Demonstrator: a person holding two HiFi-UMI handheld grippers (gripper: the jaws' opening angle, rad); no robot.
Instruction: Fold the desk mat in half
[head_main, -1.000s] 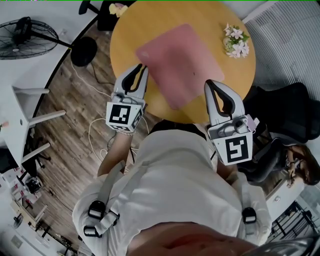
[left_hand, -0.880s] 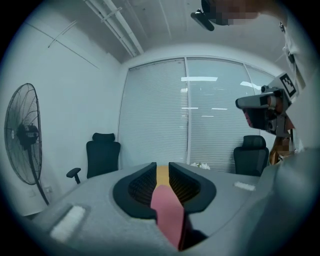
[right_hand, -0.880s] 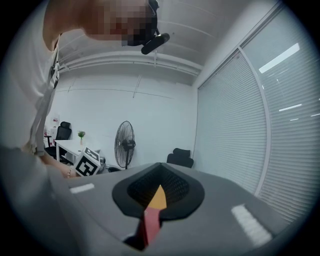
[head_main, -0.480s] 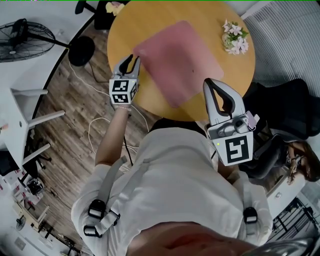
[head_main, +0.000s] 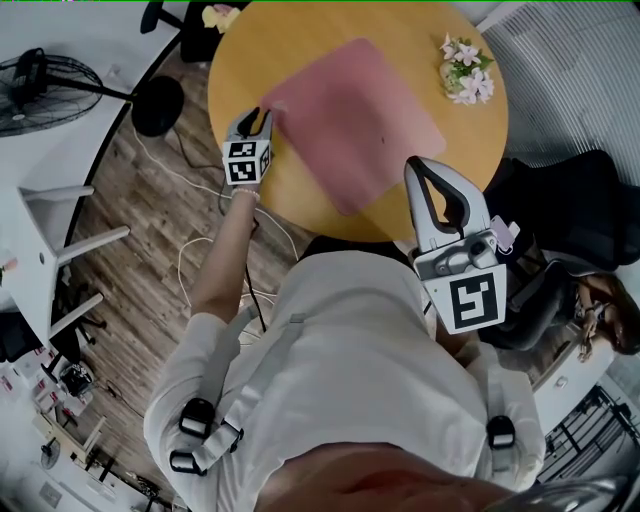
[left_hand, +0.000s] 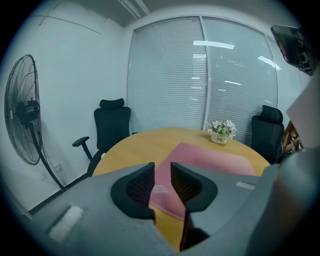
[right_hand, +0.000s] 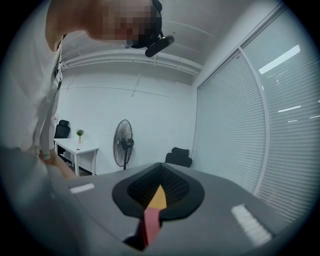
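Note:
The pink desk mat (head_main: 355, 120) lies flat and unfolded on the round wooden table (head_main: 300, 40). My left gripper (head_main: 258, 118) is stretched out to the mat's left corner at the table's left rim. Its jaws are opening. In the left gripper view the left gripper (left_hand: 162, 167) shows a narrow gap with the mat (left_hand: 210, 155) beyond it, and no pad presses on the mat. My right gripper (head_main: 420, 170) hovers over the table's near edge, tips together. In the right gripper view the right gripper (right_hand: 159, 175) is shut, with slivers of table and mat showing below.
A small pot of flowers (head_main: 462, 72) stands at the table's far right, just beyond the mat. A floor fan (head_main: 50, 85) and cables are on the left. Black office chairs (left_hand: 112, 125) ring the table, one (head_main: 570, 210) close on the right.
My left gripper has moved forward from beside my body to the mat's left corner, and its jaws have parted. The right gripper has stayed put.

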